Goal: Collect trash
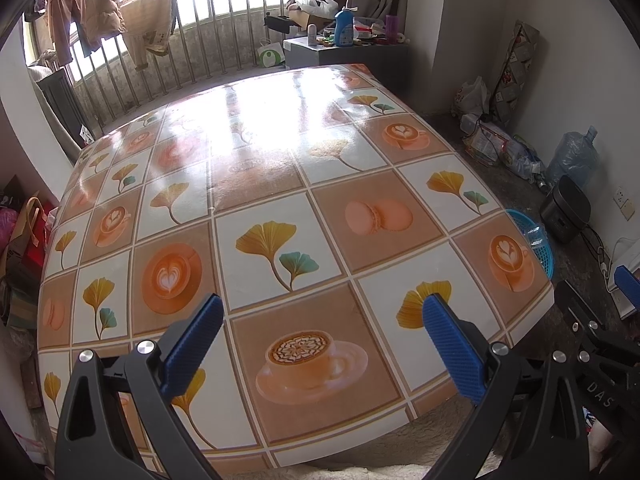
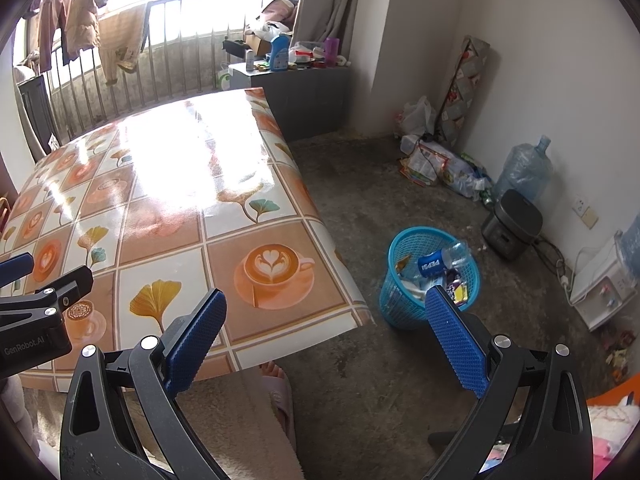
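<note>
Now both tongs (image 1: 322, 312) (image 2: 326, 308) gape wide, trash in basket (image 2: 400, 312).

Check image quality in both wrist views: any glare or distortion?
Left wrist: window glare washes out the far half of the tablecloth; fisheye bows its edges. Right wrist: same blown-out patch on the tablecloth; blue basket and floor evenly lit, sharp; dark corner vignetting in both.

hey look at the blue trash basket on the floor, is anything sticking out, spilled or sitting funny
The blue mesh plastic basket stands upright beside the table, heaped full. A blue Pepsi can and a clear plastic bottle lie tilted over its rim. Nothing is visibly spilled right beside it.
</note>
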Demonstrator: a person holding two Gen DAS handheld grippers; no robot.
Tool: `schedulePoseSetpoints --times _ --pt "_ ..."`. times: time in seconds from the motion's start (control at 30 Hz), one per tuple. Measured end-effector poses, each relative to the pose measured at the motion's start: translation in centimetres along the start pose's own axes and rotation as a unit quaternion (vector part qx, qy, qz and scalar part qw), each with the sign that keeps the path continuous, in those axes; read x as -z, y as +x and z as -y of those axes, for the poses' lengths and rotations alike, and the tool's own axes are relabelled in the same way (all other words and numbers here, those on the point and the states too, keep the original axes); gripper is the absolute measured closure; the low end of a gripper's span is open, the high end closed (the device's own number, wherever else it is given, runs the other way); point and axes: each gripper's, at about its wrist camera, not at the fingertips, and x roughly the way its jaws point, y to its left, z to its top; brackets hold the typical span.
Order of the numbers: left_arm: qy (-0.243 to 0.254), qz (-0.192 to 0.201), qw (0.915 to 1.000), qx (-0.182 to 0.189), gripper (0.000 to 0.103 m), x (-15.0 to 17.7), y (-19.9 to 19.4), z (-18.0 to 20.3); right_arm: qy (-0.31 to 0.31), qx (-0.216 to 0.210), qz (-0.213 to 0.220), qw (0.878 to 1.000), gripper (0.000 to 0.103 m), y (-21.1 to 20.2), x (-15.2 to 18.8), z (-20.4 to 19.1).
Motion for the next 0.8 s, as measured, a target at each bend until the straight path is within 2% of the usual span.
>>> schedulePoseSetpoints --times 0.8 --pt "0.000 -0.007 1.0000 0.001 0.005 0.30 0.29 -0.19 0.001 -0.004 -0.001 1.000 0.008 0.26 0.03 0.10"
